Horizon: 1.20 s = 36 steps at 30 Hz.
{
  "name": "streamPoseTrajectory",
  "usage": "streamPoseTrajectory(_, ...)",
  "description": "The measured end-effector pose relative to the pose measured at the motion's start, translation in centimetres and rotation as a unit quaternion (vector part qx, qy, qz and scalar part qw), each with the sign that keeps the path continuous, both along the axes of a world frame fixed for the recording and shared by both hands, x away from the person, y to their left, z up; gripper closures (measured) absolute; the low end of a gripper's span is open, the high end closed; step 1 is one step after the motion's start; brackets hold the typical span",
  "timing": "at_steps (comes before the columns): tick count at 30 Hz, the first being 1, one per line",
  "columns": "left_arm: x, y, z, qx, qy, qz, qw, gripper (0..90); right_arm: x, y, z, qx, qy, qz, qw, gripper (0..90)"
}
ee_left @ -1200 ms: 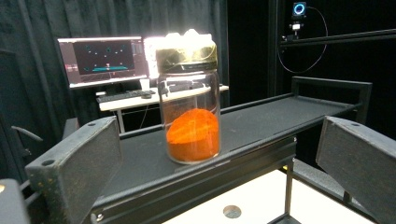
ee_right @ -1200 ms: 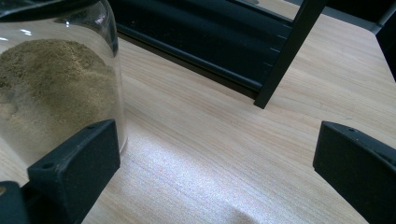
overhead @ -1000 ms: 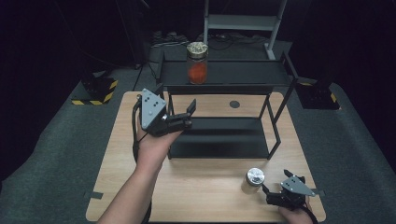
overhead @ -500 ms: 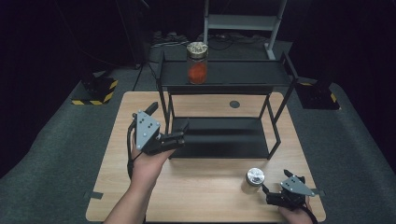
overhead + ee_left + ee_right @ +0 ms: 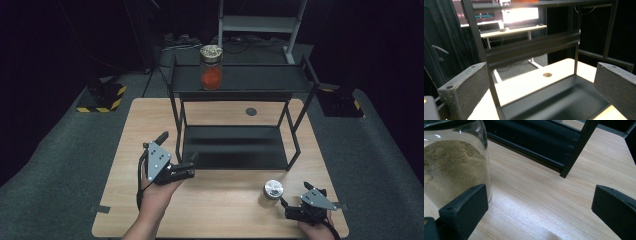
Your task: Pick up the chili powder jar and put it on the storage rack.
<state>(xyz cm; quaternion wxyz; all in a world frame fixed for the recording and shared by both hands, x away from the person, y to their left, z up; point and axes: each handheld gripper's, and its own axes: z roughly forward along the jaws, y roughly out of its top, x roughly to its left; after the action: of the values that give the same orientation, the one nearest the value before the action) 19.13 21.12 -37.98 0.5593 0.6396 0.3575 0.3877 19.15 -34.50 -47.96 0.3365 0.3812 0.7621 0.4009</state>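
Note:
A black two-tier rack (image 5: 250, 80) stands on the wooden table (image 5: 150, 120). On its top shelf is a glass jar with red contents (image 5: 211, 67). A small jar of tan powder with a silver lid (image 5: 272, 192) stands on the table near the front right. My left gripper (image 5: 177, 148) hovers open just in front of the rack's left front leg, with nothing between its pads (image 5: 464, 92); it faces the lower tray (image 5: 554, 100). My right gripper (image 5: 294, 196) rests open just right of the powder jar (image 5: 451, 165), which sits just beyond its left pad (image 5: 464, 207).
A round hole (image 5: 251, 111) is set in the table behind the rack. On the floor at the left lies a yellow-and-black striped base (image 5: 100, 97), and a grey metal frame (image 5: 260, 22) stands at the back. The rack's right front leg (image 5: 576, 150) stands ahead of the right gripper.
My left gripper has drawn back and down from the rack's upper left post to the table in front of the rack. The right gripper and the powder jar have stayed put.

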Motion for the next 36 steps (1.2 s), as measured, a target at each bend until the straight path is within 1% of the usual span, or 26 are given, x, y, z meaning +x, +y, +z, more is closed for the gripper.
streamPoseTrajectory(7, -0.5, 0.4, -2.7, 0.001, 0.023, -0.003, 0.9997, 0.3, 0.0, 0.0, 0.0, -0.001, -0.001, 0.000, 1.0000, 0.0)
streamPoseTrajectory(10, -0.8, 0.5, -3.9, 0.005, 0.032, 0.000, 0.9995, 0.3, 0.0, 0.1, 0.0, -0.001, -0.001, 0.000, 1.0000, 0.0)
streamPoseTrajectory(13, -1.0, 0.9, -5.2, 0.003, 0.047, 0.002, 0.9989, 0.3, 0.0, 0.1, 0.0, -0.002, -0.001, 0.000, 1.0000, 0.0)
streamPoseTrajectory(17, -1.3, 1.2, -6.5, 0.008, 0.064, 0.005, 0.9979, 0.4, 0.0, 0.1, 0.0, -0.002, -0.001, 0.000, 1.0000, 0.0)
streamPoseTrajectory(21, -1.6, 1.6, -7.9, 0.017, 0.084, 0.006, 0.9963, 0.3, -0.1, 0.2, 0.0, -0.004, -0.001, -0.001, 1.0000, 0.0)
streamPoseTrajectory(24, -1.7, 1.8, -8.8, 0.020, 0.097, 0.008, 0.9951, 0.3, -0.1, 0.2, 0.0, -0.004, -0.002, -0.002, 1.0000, 0.0)
streamPoseTrajectory(26, -1.9, 1.9, -9.3, 0.031, 0.104, 0.010, 0.9940, 0.3, -0.1, 0.2, 0.0, -0.004, -0.002, -0.002, 1.0000, 0.0)
streamPoseTrajectory(28, -2.0, 2.0, -9.7, 0.040, 0.109, 0.011, 0.9931, 0.3, -0.1, 0.2, 0.0, -0.003, -0.002, -0.003, 1.0000, 0.0)
streamPoseTrajectory(31, -1.8, 2.3, -10.0, 0.047, 0.127, 0.011, 0.9907, 0.3, -0.1, 0.2, 0.0, -0.001, -0.001, -0.005, 1.0000, 0.0)
streamPoseTrajectory(34, -1.7, 2.4, -10.3, 0.057, 0.135, 0.010, 0.9891, 0.3, -0.1, 0.3, 0.0, -0.004, 0.000, -0.005, 1.0000, 0.0)
streamPoseTrajectory(36, -1.5, 2.4, -10.4, 0.068, 0.142, 0.010, 0.9875, 0.3, -0.1, 0.4, 0.0, -0.005, 0.000, -0.006, 1.0000, 0.0)
